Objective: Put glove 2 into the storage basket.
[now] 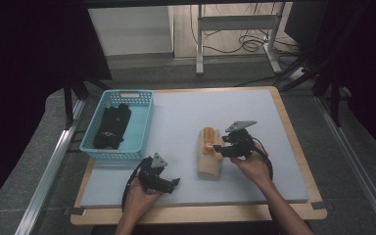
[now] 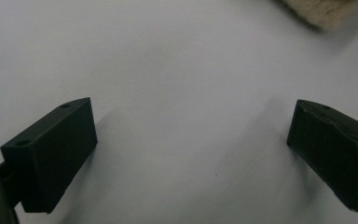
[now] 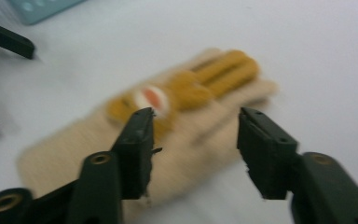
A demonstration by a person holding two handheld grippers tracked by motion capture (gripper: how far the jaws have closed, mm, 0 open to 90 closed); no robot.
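Black gloves point(image 1: 111, 128) already in the blue basket point(image 1: 144, 122) at far left, left hand-held gripper point(image 1: 172, 183) parked spread and empty on the bench point(image 1: 186, 112), right hand-held gripper point(image 3: 193, 140) half-spread over the tan glove point(image 1: 210, 152) mid-bench, nothing pinched, seemingly poised to grab.

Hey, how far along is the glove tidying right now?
Done: black gloves already lie in the blue basket. In hand: the right gripper hovers open over the beige glove on the mat, nothing gripped. Left: grasping it, probably moving it to the basket. The left gripper rests open.
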